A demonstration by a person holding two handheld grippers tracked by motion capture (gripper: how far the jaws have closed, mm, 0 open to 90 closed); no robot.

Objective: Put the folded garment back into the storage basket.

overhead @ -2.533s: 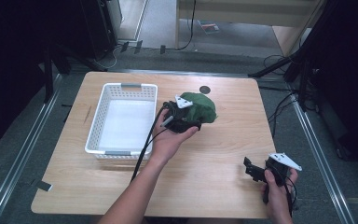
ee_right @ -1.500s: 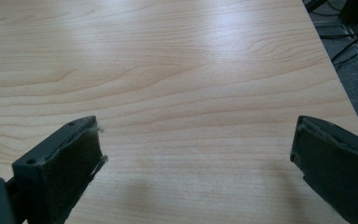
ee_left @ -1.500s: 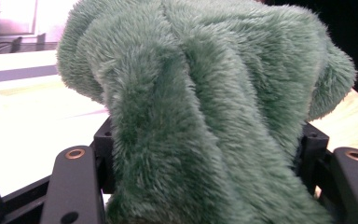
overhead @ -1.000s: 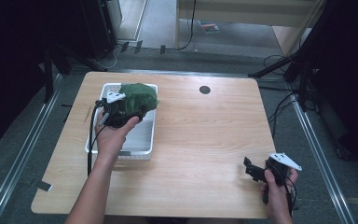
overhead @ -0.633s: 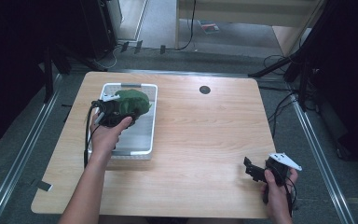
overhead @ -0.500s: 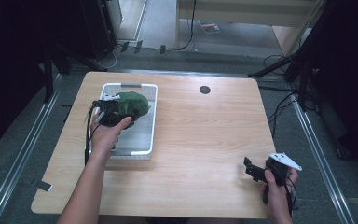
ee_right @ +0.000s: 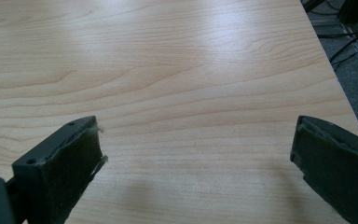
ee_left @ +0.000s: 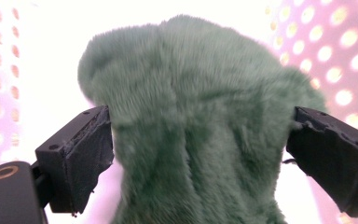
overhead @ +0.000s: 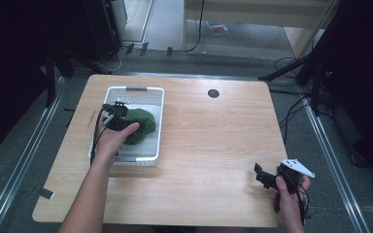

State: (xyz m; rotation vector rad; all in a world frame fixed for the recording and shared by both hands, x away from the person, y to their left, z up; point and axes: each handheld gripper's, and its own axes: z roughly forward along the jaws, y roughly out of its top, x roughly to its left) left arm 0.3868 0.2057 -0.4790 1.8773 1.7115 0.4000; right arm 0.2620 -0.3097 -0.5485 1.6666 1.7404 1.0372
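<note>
My left gripper [overhead: 118, 115] inside the white basket [overhead: 148, 91], jaws wide apart either side of the green plush [ee_left: 200, 121] lying there, my right gripper [overhead: 267, 177] agape over bare table [ee_right: 177, 70]

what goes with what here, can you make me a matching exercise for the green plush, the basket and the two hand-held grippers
Things:
1. green plush
2. white basket
3. left hand-held gripper
4. right hand-held gripper

Places or states:
a. jaws wide, over bare wooden table
b. on the table's left part, perforated walls
c. jaws wide apart, either side of the plush
d. inside the basket

Pairs: 1-d, 2-b, 3-c, 4-a
</note>
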